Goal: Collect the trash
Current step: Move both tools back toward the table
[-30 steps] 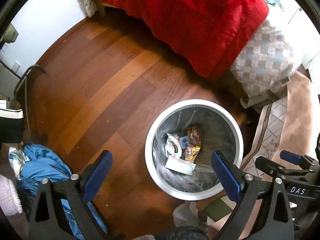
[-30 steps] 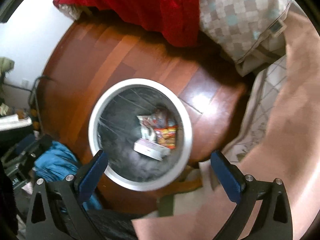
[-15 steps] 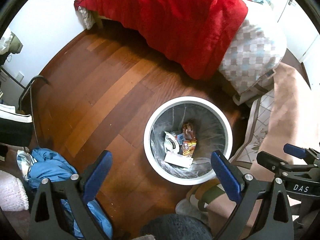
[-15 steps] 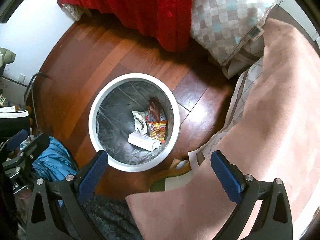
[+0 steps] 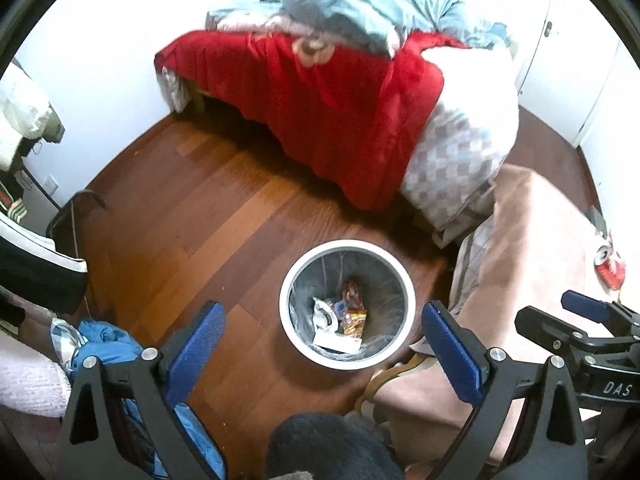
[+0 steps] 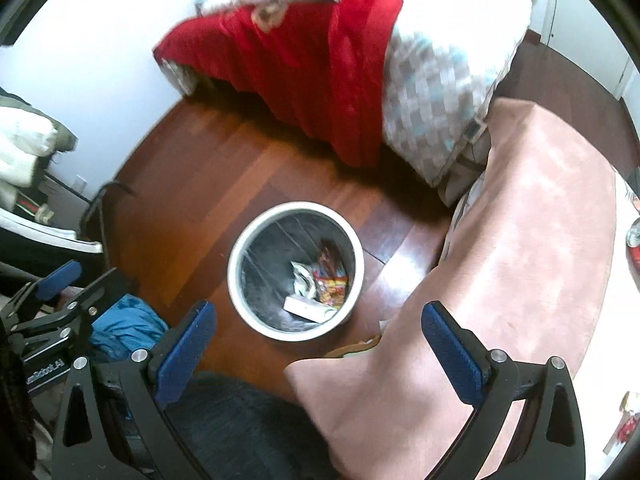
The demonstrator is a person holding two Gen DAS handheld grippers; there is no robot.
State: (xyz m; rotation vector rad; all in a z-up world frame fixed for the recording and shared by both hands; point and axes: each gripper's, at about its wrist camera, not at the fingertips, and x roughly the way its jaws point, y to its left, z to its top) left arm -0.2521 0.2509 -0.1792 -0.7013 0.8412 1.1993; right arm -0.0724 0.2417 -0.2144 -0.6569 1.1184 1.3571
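Note:
A white round trash bin with a grey liner stands on the wood floor; it also shows in the right wrist view. Inside lie wrappers and a white box. My left gripper is open and empty, high above the bin. My right gripper is open and empty, also high above the bin and the pink cloth. A red can lies on the pink surface at the far right; its edge shows in the right wrist view.
A bed with a red blanket and a checked quilt stands behind the bin. A pink cloth-covered surface lies to the right. Blue clothing lies on the floor at left. A small packet sits at the far lower right.
Both grippers have risen and drawn back from the bin, which now looks smaller and farther. More of the bed and the pink surface has come into view. Both stay open.

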